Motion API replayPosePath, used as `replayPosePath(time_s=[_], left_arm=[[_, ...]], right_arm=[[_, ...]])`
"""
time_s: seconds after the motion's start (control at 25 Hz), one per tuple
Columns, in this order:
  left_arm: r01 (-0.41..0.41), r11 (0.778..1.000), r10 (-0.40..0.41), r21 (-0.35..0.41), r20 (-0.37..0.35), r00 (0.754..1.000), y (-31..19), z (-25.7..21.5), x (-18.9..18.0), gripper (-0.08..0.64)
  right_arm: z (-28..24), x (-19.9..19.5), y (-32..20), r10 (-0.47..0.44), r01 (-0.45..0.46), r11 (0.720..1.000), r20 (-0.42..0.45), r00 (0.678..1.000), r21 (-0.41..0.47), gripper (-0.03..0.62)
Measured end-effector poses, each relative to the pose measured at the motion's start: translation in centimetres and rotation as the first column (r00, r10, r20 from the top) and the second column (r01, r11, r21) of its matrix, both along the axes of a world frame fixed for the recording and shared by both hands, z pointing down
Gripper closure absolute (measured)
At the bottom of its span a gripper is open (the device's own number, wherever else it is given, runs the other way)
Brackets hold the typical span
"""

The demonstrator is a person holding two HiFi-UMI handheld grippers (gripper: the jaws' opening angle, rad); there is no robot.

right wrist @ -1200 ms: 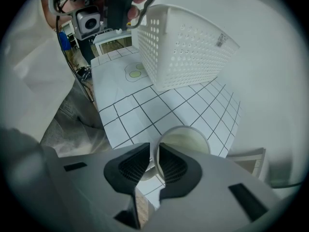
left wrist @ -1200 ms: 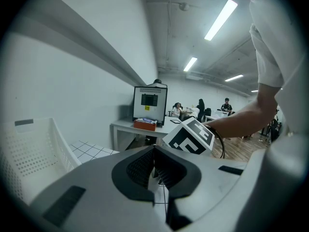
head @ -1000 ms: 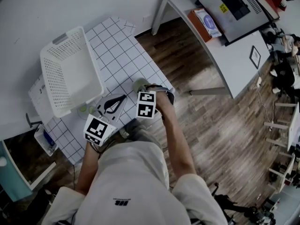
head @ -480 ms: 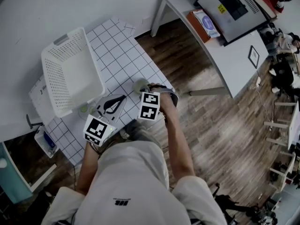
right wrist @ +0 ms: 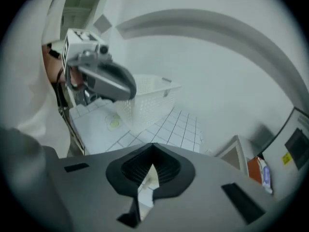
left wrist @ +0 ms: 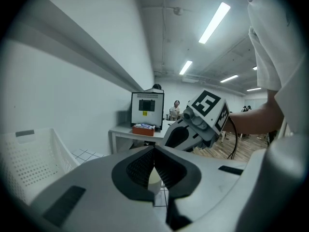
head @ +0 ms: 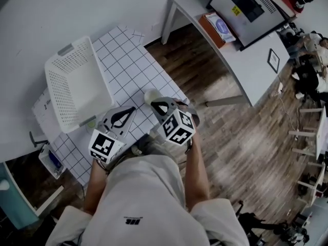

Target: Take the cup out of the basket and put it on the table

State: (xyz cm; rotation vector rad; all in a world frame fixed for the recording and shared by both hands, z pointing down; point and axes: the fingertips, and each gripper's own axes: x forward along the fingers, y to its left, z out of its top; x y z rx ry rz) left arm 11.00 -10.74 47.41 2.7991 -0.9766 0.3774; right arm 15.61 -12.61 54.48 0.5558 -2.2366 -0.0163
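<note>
My right tongs point(head: 162, 106) have just closed, with nothing between them. The cup point(head: 151, 96) stands on the gridded worktop point(head: 128, 55) just beyond them, outside the basket point(head: 55, 86). My left tongs point(head: 128, 113) are closed and empty.

Perforated white plastic basket point(head: 77, 86), matt gridded tabletop point(head: 136, 68), wood-plank floor point(head: 241, 137)

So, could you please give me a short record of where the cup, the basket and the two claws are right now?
cup: standing on the table, outside the basket
basket: on the table, left of the cup in the head view
left claw: shut, empty
right claw: just closed, nothing between, close to the cup
</note>
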Motion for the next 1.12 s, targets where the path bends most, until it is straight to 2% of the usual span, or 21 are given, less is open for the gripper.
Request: replayPosePath(time_s=[0.04,0.12,0.24,0.32,0.44,0.68,1.12], left_arm=[[-0.002,1.0,0.002,0.01,-0.017,1.0,0.0,-0.5,-0.1,0.55],[-0.004,1.0,0.005,0.029,-0.055,0.998,0.1,-1.8,-0.2,0.551],[-0.005,0.998,0.01,0.055,-0.103,0.995,0.3,-4.0,-0.4,0.551],[-0.015,0.997,0.024,0.074,-0.121,0.992,0.5,-5.1,-0.5,0.551],[-0.036,0.995,0.051,0.097,-0.149,0.988,0.8,-6.4,-0.5,0.551],[-0.059,0.993,0.075,0.102,-0.159,0.985,0.8,-6.9,0.0,0.551],[-0.066,0.993,0.08,0.102,-0.137,0.987,0.8,-6.7,0.2,0.551]], right_arm=[[-1.7,-0.1,0.0,0.034,-0.035,0.999,0.086,0.996,0.01,0.58],[-5.2,0.2,0.1,0.091,-0.102,0.994,0.244,0.966,0.035,0.58],[-9.2,1.1,0.6,0.133,-0.176,0.983,0.437,0.889,0.06,0.58],[-10.8,1.8,1.2,0.149,-0.212,0.975,0.515,0.844,0.067,0.58],[-11.3,2.9,1.9,0.183,-0.257,0.965,0.547,0.817,0.06,0.58],[-10.9,4.0,2.4,0.232,-0.304,0.952,0.55,0.802,0.042,0.58],[-10.6,3.5,2.5,0.22,-0.288,0.957,0.55,0.805,0.04,0.58]])
